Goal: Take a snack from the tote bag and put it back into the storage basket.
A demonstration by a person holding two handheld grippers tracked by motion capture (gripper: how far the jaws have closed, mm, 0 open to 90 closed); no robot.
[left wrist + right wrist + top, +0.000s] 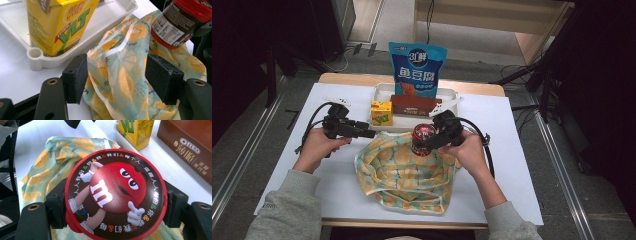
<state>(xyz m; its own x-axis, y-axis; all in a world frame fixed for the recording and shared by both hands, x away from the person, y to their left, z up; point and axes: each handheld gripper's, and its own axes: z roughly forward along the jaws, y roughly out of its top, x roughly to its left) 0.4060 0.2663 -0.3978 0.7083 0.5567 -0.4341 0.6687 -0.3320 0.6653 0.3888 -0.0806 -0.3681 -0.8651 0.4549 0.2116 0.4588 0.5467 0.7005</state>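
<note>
Both forearms reach in from the near edge, each hand wrapped around a gripper. The left gripper (pixel 367 133) points right with its jaws spread wide apart and empty. The right gripper (pixel 424 142) points left, its jaws clamped on the candy tub (pixel 115 195).

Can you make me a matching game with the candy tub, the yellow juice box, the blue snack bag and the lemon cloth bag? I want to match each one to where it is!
Things:
1. candy tub
2. yellow juice box
3. blue snack bag
4. lemon cloth bag

Places:
A. spread on the table in front of the tray
B. standing at the back of the white tray
C. gripped by the right tool
D. at the tray's left end

Pairs: 1-C, 2-D, 3-B, 4-A
</note>
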